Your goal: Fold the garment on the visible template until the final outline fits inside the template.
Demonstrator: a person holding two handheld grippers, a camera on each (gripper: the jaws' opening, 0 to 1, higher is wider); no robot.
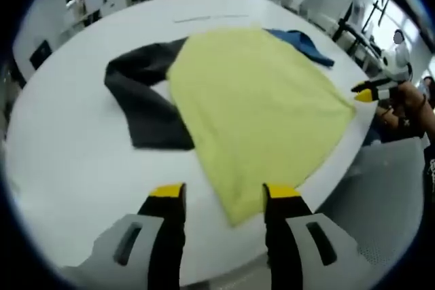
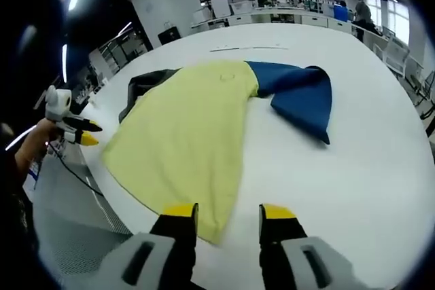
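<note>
While its yellow-tipped jaws stand spread with nothing between them at the bottom of the left gripper view, the left gripper hovers just short of the near edge of the yellow garment. That garment lies flat across the middle of the frame on the white table, its body yellow, one dark grey sleeve reaching to the left and a blue sleeve showing at the upper right.

At the bottom of the right gripper view, the right gripper is likewise spread and empty, its left jaw tip at the garment's near corner. Here the yellow body fills centre left, the blue sleeve lies to the upper right, and the grey one peeks out at upper left.

A template outline cannot be made out on the table.
</note>
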